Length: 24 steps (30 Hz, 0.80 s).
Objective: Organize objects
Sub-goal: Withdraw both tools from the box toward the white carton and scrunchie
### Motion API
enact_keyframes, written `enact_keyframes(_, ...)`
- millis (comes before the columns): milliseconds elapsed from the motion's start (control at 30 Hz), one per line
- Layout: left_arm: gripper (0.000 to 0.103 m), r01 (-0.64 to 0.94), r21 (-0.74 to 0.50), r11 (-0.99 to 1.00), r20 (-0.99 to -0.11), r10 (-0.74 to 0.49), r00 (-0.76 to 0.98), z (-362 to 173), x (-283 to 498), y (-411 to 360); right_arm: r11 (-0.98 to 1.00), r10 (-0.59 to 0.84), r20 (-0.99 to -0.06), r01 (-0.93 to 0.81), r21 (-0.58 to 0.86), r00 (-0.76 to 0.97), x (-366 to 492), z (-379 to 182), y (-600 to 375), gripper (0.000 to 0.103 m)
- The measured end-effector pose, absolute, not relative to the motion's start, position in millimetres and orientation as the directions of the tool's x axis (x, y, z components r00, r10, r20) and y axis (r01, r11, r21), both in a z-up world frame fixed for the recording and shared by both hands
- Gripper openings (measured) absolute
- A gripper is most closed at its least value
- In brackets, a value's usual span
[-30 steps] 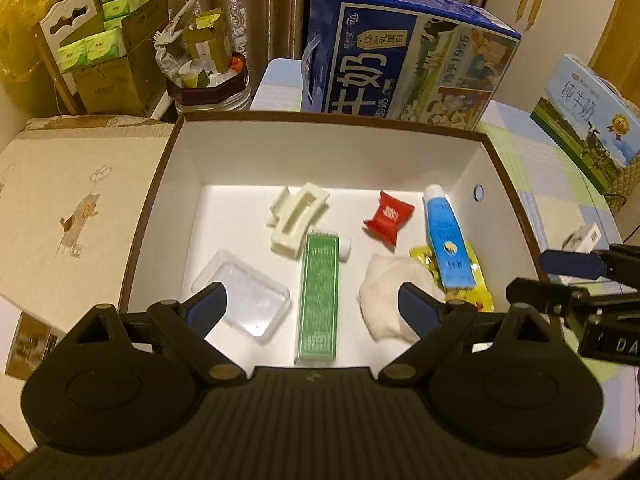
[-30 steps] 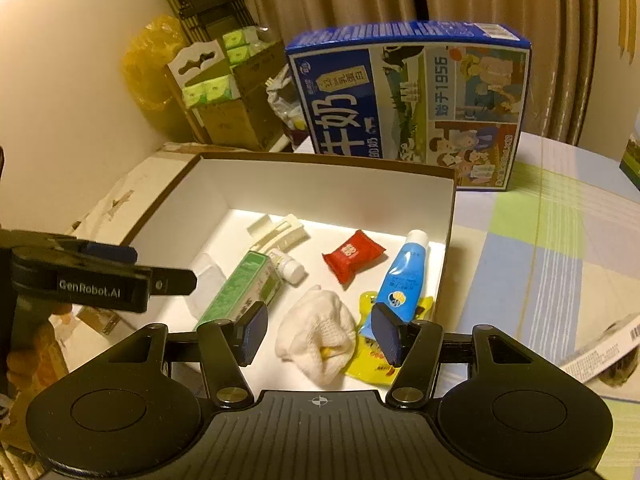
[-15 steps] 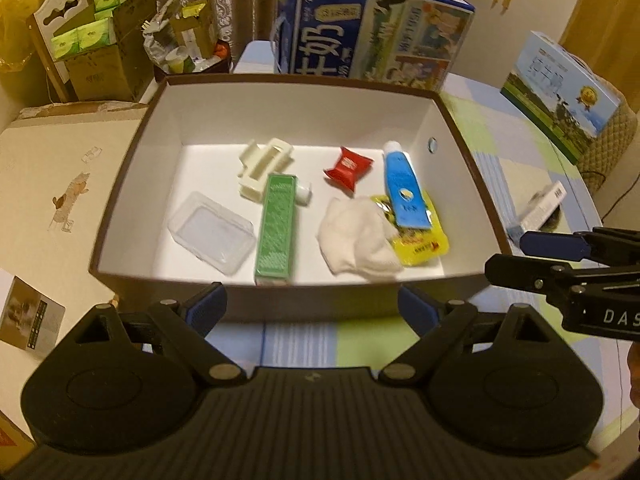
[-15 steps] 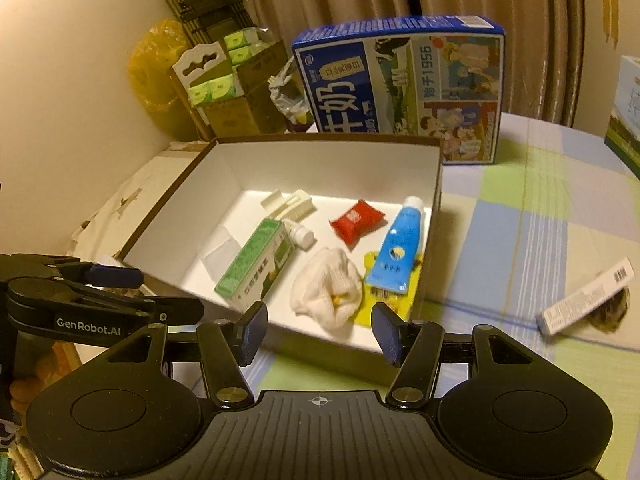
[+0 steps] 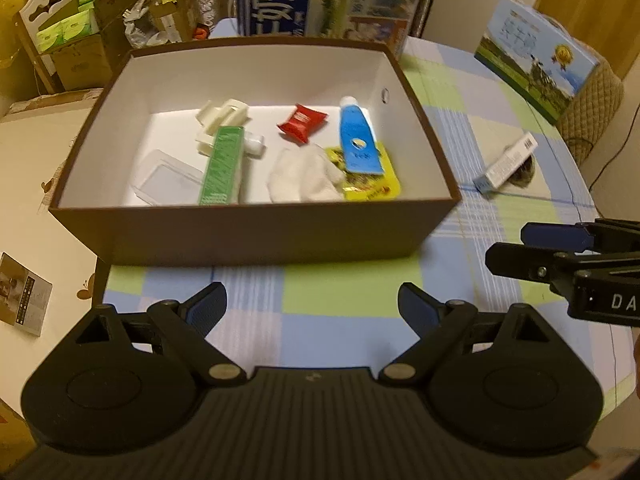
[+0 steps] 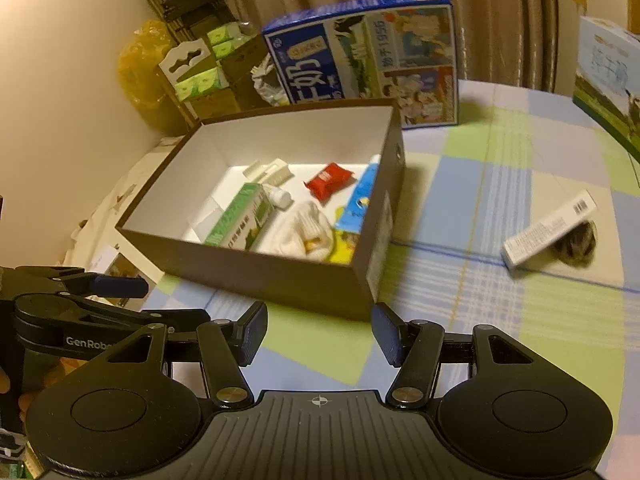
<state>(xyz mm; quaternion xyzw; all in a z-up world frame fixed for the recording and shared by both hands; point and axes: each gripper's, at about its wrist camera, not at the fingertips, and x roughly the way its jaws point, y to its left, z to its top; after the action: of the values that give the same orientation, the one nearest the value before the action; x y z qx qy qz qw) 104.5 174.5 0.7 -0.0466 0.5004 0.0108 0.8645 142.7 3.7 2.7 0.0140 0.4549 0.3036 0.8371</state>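
Though filled, box beyond both open grippers.

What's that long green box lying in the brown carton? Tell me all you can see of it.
The long green cardboard box is slim and rectangular, with pale print too blurred to read. It lies flat on the white floor of the brown open carton, running front to back. Its far end rests against a small white bottle and a cream plastic clip; a clear plastic lid lies beside it.

Both wrist views toward box
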Motion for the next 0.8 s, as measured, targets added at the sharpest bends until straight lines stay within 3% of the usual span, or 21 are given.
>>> enact_keyframes(800, 0.091, 0.058, -0.055, 0.997, -0.872, -0.077, 0.484, 0.2, 95.0, 48.7, 0.863, 0.463, -0.794, -0.403, 0.304, 0.394, 120.6, -7.8, -114.9, 0.055)
